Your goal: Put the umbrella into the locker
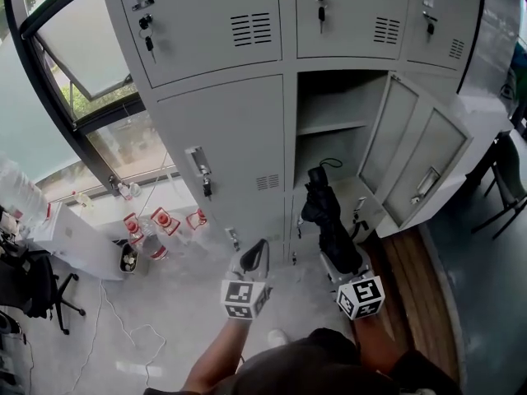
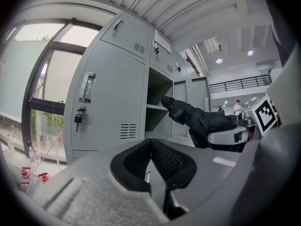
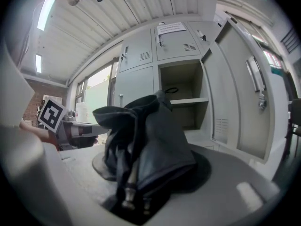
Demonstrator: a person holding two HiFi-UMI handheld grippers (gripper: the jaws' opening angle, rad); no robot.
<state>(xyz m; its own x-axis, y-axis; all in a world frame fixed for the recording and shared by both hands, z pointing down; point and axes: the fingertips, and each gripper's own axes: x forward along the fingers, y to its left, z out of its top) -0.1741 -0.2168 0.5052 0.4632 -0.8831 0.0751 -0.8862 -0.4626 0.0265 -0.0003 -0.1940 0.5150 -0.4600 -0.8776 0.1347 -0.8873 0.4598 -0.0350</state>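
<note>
A folded black umbrella (image 1: pixel 329 220) is clamped in my right gripper (image 1: pixel 342 262), its tip pointing at the open locker (image 1: pixel 338 151). In the right gripper view the umbrella (image 3: pixel 146 135) fills the space between the jaws, with the locker's shelf (image 3: pixel 186 100) straight beyond it. My left gripper (image 1: pixel 255 255) hangs to the left of the umbrella, in front of a closed lower door. Its pads (image 2: pixel 162 157) meet at the tip with nothing between them. From the left gripper view the umbrella (image 2: pixel 197 119) shows at the right, just short of the locker opening (image 2: pixel 157 100).
The locker's door (image 1: pixel 420 163) swings out to the right. Closed lockers with keys (image 1: pixel 206 183) flank the opening. A window (image 1: pixel 99 113) and several bottles (image 1: pixel 160 220) are at the left. An office chair (image 1: pixel 33 290) stands at the far left, another chair (image 1: pixel 506 188) at the right.
</note>
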